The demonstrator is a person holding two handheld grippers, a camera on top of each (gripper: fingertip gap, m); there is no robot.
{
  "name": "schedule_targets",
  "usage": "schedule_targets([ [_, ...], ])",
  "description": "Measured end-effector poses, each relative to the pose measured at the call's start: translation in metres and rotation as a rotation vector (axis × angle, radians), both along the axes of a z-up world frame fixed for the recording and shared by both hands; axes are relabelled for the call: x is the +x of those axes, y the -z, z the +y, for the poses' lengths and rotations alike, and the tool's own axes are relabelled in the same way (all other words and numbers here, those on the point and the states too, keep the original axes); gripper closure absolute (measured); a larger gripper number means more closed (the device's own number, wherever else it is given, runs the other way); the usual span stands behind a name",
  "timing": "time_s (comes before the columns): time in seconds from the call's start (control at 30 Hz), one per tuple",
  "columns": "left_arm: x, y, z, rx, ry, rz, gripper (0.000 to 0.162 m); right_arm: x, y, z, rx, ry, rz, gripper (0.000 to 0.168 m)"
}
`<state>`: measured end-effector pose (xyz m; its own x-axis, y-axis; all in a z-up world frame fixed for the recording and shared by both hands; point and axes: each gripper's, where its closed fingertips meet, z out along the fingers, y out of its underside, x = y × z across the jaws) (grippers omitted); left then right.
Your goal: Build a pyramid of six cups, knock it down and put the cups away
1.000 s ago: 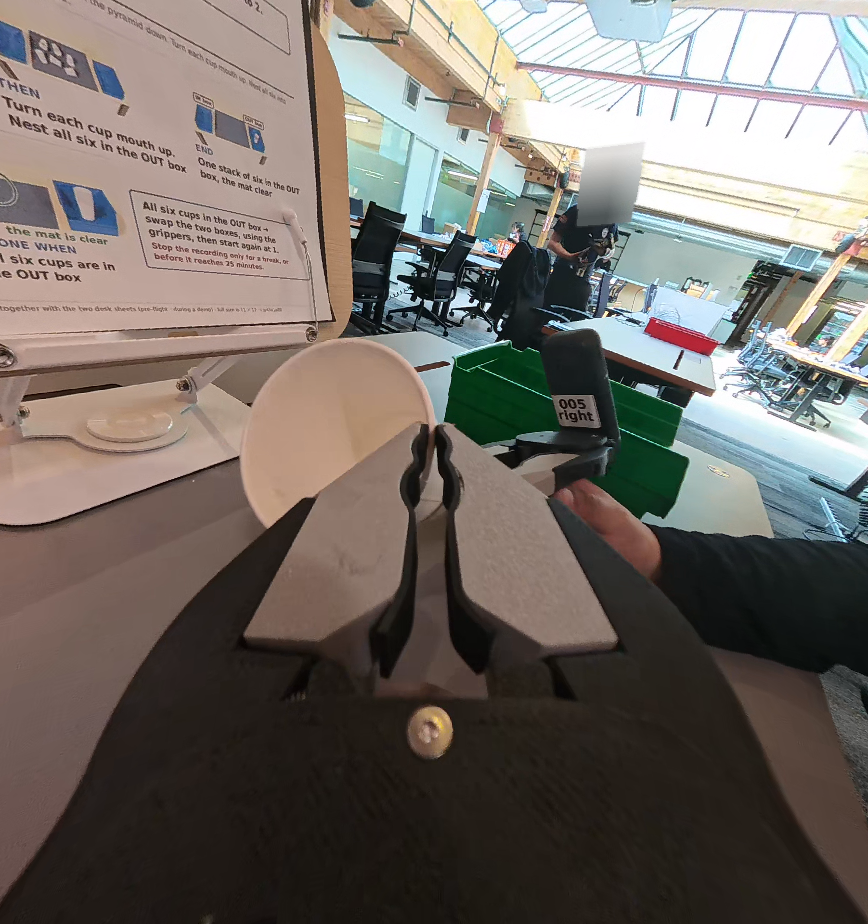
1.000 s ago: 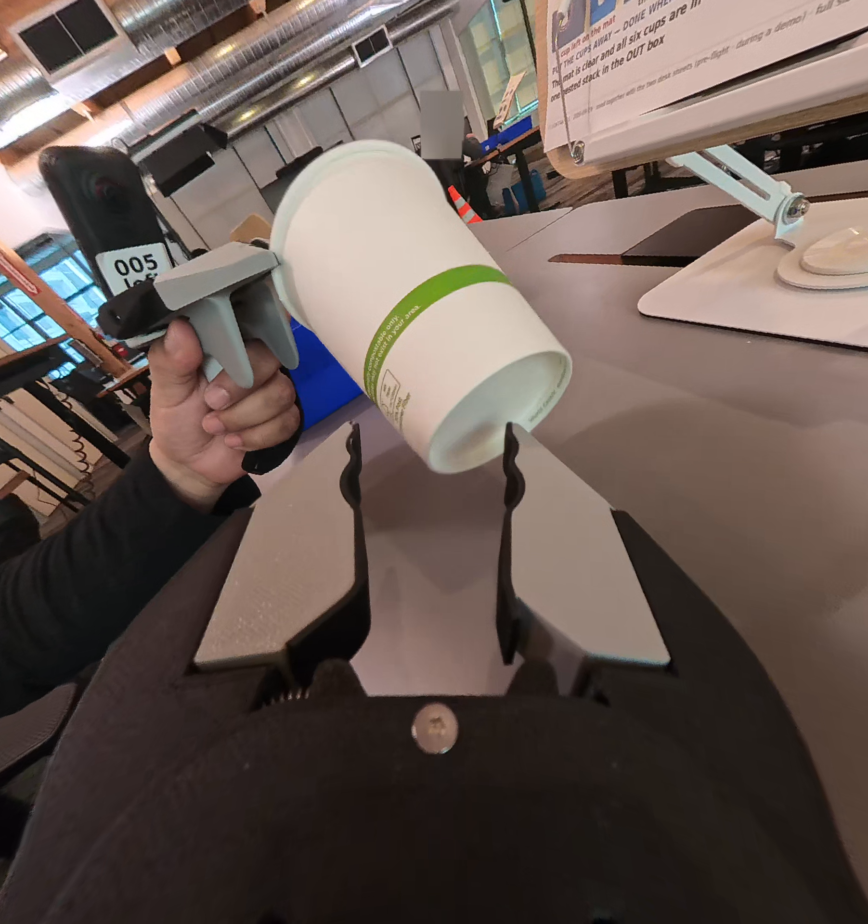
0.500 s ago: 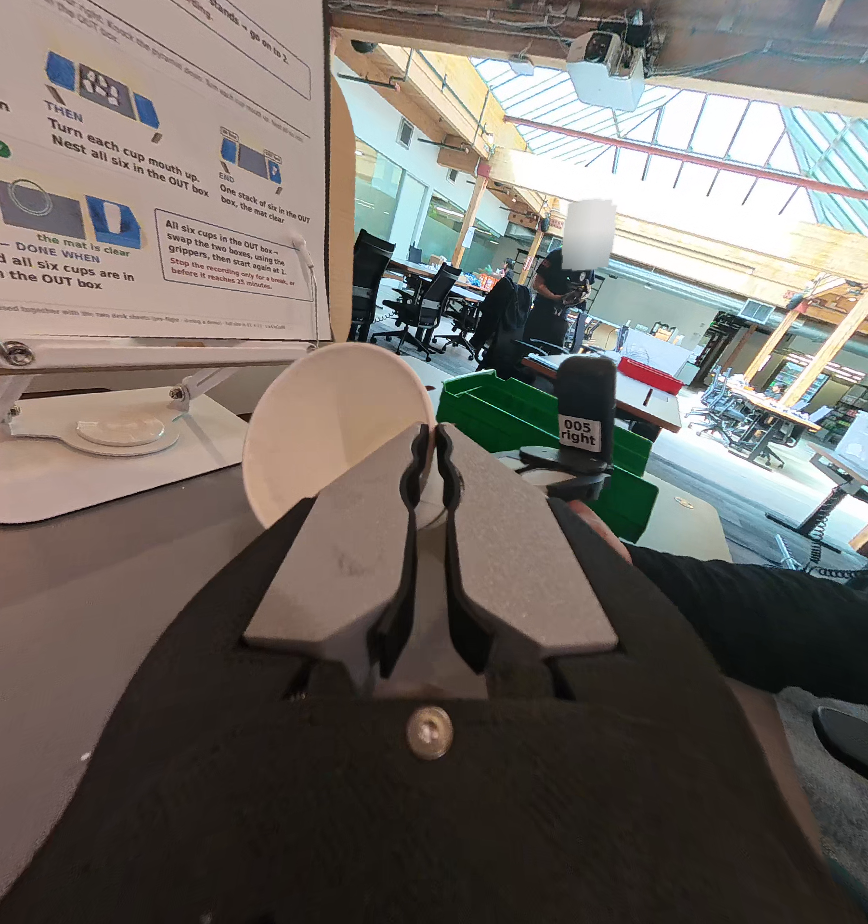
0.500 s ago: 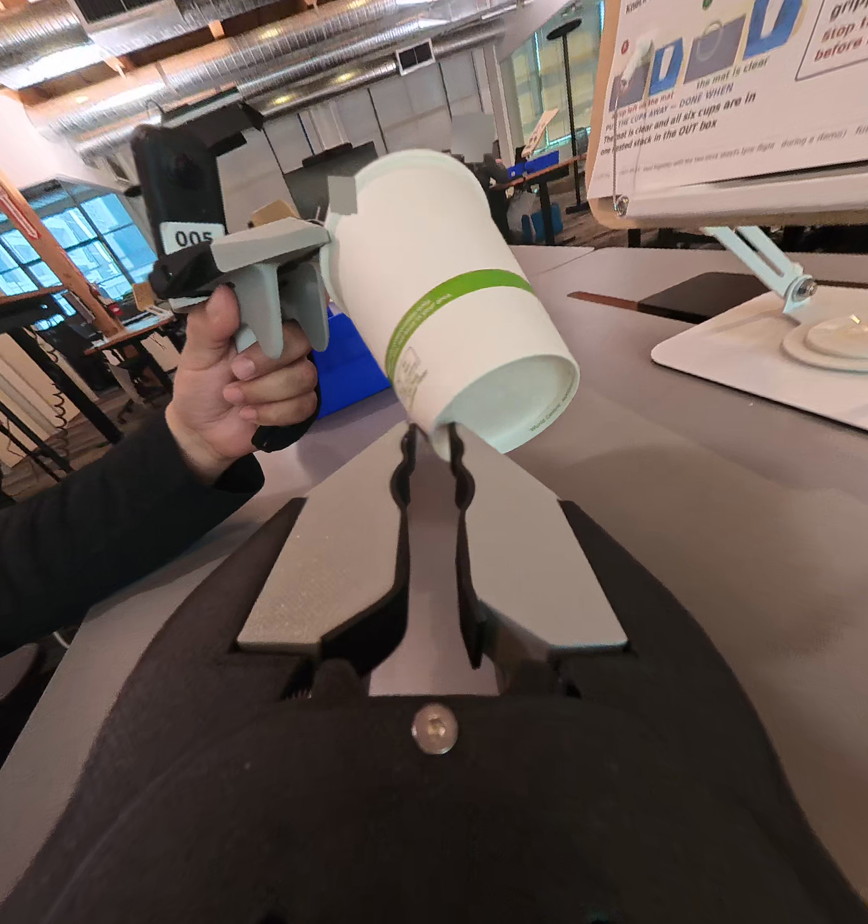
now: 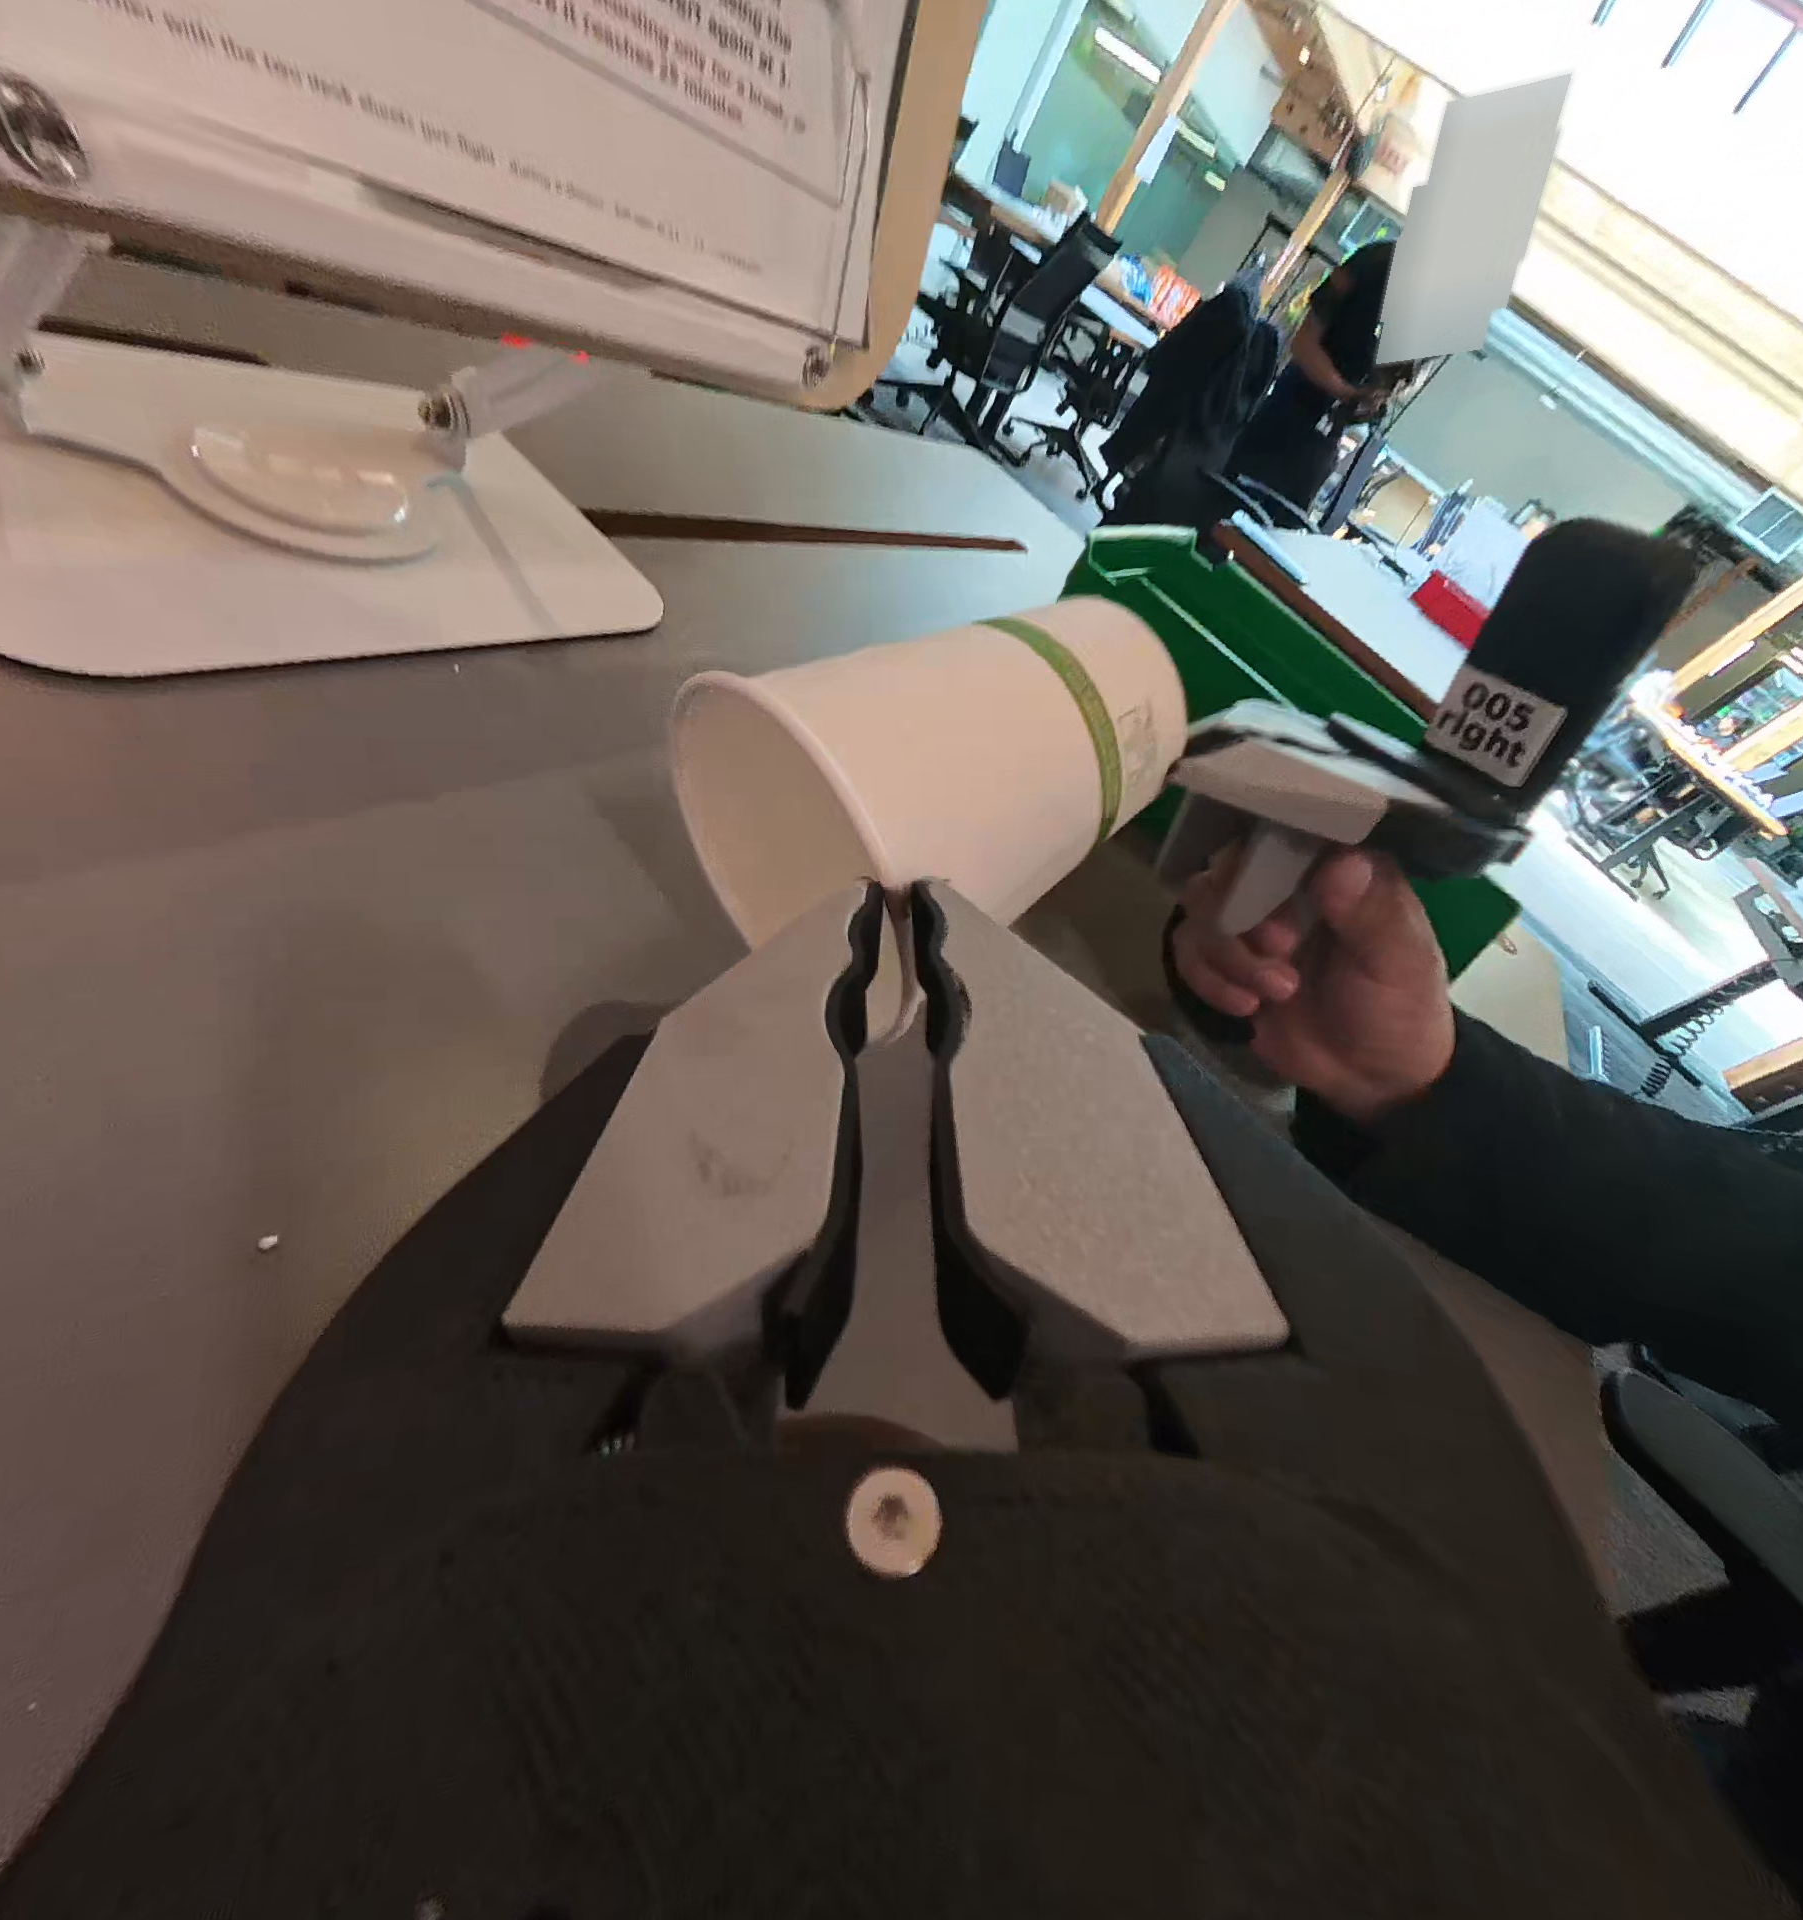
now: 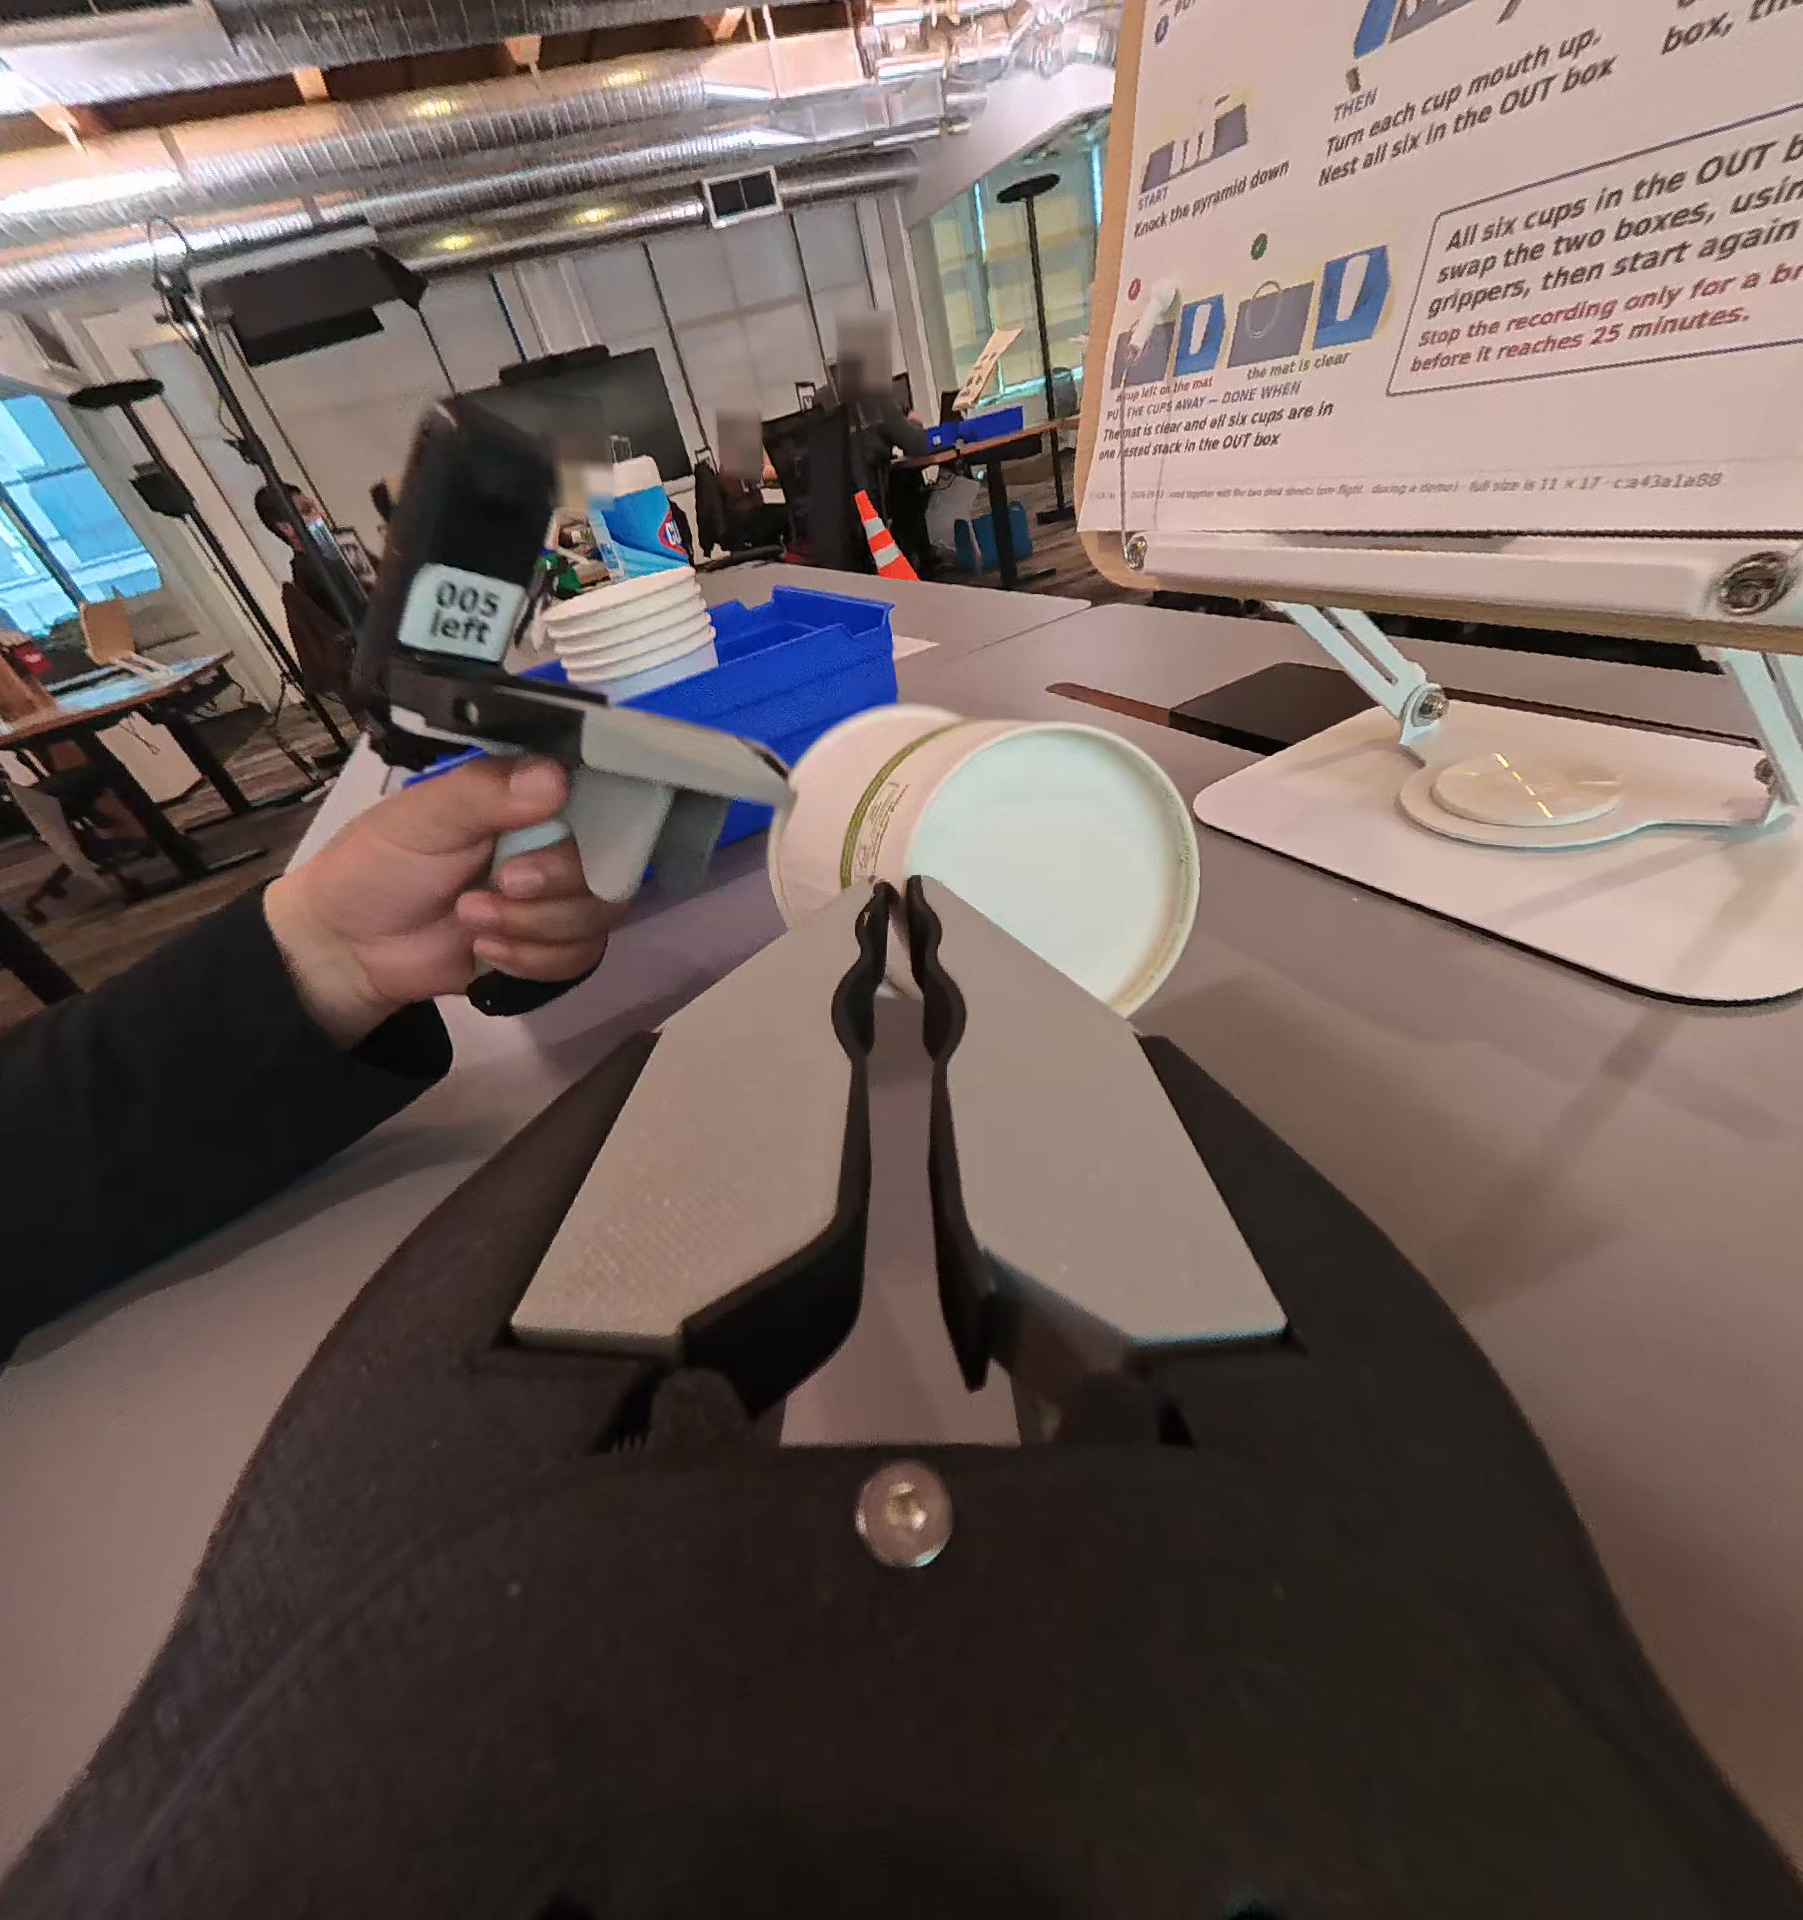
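Observation:
One white paper cup with a green band (image 5: 980, 748) hangs on its side above the grey table, held at both ends. My left gripper (image 5: 899, 914) is shut on its mouth rim, which faces left in the left wrist view. My right gripper (image 6: 897, 909) is shut on the base rim, and the cup's recessed bottom (image 6: 1042, 831) faces that camera. Each gripper shows in the other view: the right gripper (image 5: 1183, 753) at the cup's base, the left gripper (image 6: 772, 795) at its mouth. A nested stack of white cups (image 6: 627, 634) stands in a blue box (image 6: 803, 665) behind the left gripper.
A green box (image 5: 1250, 623) sits on the table behind the right gripper. A white stand (image 6: 1499, 831) carrying an instruction sheet (image 6: 1499, 260) rises at the back of the table. Office desks, chairs and people are far behind. Across from one pair of fingers to the other is roughly 10 centimetres.
My right gripper was open under the cup's base and has shut on the base rim. The cup has tipped from a steep tilt to nearly level, and the left gripper's hold on the mouth rim is unchanged.

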<state>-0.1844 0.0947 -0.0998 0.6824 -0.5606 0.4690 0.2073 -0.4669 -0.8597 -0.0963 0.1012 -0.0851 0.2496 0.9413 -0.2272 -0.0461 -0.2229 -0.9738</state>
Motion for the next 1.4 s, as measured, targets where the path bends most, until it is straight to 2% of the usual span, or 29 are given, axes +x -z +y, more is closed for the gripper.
schedule_targets([
  [0.27,0.017,0.045,-0.002,-0.117,0.048,0.220,0.156,0.000,-0.009,-0.004,0.010,0.002,0.027,0.168],
  [0.43,0.030,0.063,-0.005,-0.165,0.088,0.269,0.153,-0.003,-0.009,-0.006,0.022,0.001,0.010,0.168],
  [0.53,0.038,0.075,-0.008,-0.187,0.114,0.319,0.140,-0.008,-0.003,-0.008,0.022,-0.006,-0.023,0.168],
  [0.7,0.058,0.099,-0.017,-0.194,0.184,0.477,0.132,-0.017,0.005,-0.015,0.031,-0.042,-0.065,0.168],
  [0.8,0.073,0.101,-0.020,-0.183,0.212,0.484,0.140,-0.018,0.007,-0.013,0.065,-0.016,-0.083,0.168],
  [0.97,0.083,0.093,-0.021,-0.158,0.211,0.469,0.137,-0.010,-0.004,-0.011,0.183,0.050,-0.106,0.157],
  [1.1,0.067,0.083,-0.018,-0.163,0.173,0.436,0.133,0.004,-0.029,-0.017,0.318,0.112,-0.049,0.160],
  [1.17,0.051,0.078,-0.009,-0.159,0.101,0.421,0.133,0.016,-0.044,-0.015,0.373,0.187,0.013,0.167],
  [1.23,0.034,0.073,0.002,-0.146,0.004,0.405,0.135,0.023,-0.049,-0.013,0.378,0.226,0.037,0.168],
  [1.3,0.022,0.073,0.014,-0.136,-0.089,0.404,0.143,0.021,-0.041,-0.006,0.333,0.255,-0.018,0.168],
  [1.33,0.018,0.075,0.019,-0.132,-0.123,0.430,0.152,0.018,-0.037,-0.005,0.325,0.256,-0.039,0.168],
  [1.4,0.011,0.079,0.027,-0.121,-0.183,0.497,0.160,0.013,-0.036,-0.010,0.342,0.249,-0.054,0.168],
])
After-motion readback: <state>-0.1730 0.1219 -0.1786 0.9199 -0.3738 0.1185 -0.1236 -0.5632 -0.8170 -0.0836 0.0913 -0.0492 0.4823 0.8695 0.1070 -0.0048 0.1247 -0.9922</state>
